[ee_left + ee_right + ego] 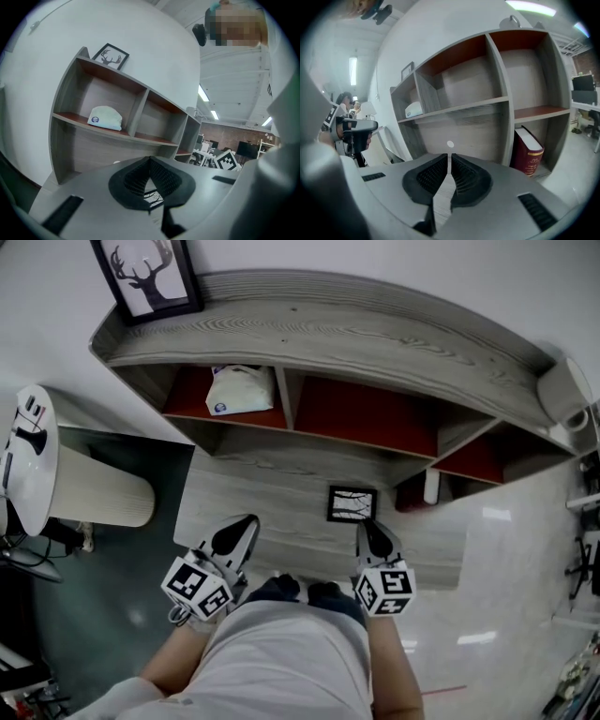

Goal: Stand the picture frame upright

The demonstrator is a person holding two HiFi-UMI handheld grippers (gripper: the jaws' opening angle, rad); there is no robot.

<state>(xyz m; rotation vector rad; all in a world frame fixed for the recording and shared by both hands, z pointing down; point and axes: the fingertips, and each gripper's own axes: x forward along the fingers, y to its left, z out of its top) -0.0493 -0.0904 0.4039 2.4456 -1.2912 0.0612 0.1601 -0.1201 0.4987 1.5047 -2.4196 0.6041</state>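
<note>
Approach step: picture frame point(352, 503) lies flat at the foot of the shelf unit point(375, 343), right gripper point(370, 529) and left gripper point(244, 526) clenched empty short of that unit; next, open onto the frame's edge.

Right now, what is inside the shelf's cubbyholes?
A white bag lies in the left cubby of the shelf. A dark red book stands in the low right one. The middle cubby looks empty. From above, the top board covers the backs of the cubbies.
</note>
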